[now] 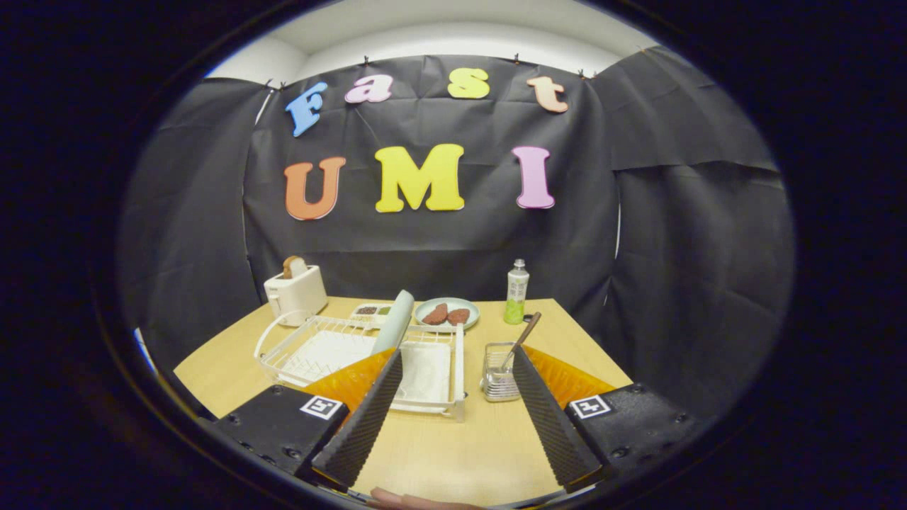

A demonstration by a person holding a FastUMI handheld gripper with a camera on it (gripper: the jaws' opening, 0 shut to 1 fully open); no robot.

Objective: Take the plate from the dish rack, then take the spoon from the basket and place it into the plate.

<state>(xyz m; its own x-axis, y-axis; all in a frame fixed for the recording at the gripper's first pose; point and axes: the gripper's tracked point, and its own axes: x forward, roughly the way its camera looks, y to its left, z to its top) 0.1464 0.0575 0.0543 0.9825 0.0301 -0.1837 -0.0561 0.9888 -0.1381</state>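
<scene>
On a pale wooden table (453, 453), from left to right: a cream toaster (295, 294) with a slice of bread in its slot; a white wire dish rack (322, 348) with a pale plate (394, 322) standing on edge in it; a round dish (447, 312) with two brown patties behind; a small wire basket (499, 373) holding a spoon (523, 337), its handle leaning right; a green bottle (516, 292) whose label is too small to read. The gripper (457, 367) is spread wide and grasps nothing, its fingers overlapping the rack on the left and the basket on the right.
</scene>
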